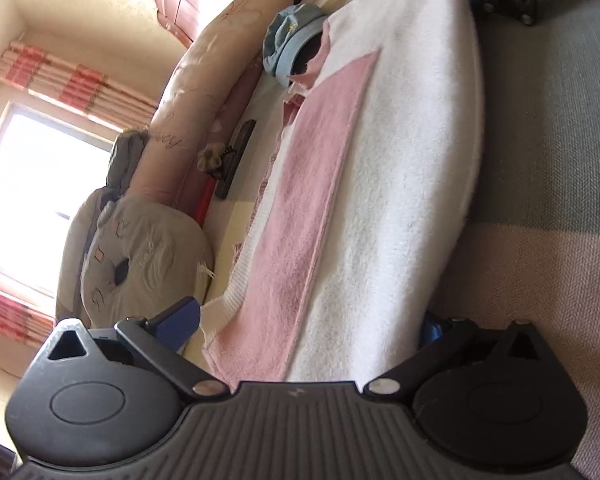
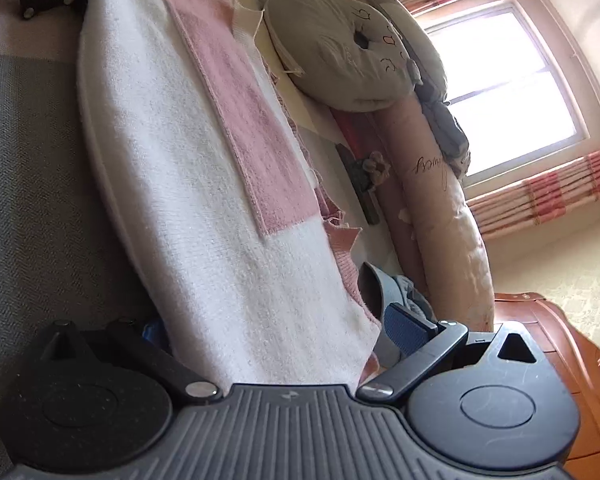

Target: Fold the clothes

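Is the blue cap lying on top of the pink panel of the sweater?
No, the blue cap sits beyond the sweater's far end, off the pink panel.

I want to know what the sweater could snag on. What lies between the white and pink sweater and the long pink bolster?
In the left wrist view, a blue cap, a dark flat object and a small beige flower-like thing lie between the sweater and the bolster.
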The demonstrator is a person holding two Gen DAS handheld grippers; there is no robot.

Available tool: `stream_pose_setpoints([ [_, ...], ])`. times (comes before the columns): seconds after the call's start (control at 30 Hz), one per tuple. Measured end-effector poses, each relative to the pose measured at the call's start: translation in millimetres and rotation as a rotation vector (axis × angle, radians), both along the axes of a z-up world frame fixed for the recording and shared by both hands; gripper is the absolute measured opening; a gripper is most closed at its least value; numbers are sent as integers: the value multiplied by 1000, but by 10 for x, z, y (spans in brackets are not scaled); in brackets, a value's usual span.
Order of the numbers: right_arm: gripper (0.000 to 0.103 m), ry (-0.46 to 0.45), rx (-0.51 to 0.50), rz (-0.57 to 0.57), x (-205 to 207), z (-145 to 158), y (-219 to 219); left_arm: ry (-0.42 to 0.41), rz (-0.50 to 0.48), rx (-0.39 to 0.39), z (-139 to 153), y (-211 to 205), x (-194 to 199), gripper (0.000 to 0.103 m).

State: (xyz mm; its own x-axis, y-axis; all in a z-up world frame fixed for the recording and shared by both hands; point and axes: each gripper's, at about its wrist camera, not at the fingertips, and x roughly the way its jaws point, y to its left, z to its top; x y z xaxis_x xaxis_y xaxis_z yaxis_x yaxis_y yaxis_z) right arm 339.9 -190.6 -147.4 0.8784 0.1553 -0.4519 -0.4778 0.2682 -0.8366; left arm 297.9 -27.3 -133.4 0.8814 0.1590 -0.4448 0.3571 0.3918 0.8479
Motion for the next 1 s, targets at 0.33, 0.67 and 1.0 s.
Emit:
stream_pose_setpoints([
  [0.33,103,22,12,-52,20,-17,4,9,12,-24,13,25,-9,102],
  [0.67,103,-14,-103,48,-17,-32,60,-23,22,55,15,-5,-49,102],
  [1.0,79,-52,-218,167,-195,-174,93,38,-38,98,-175,-190,-47,52],
])
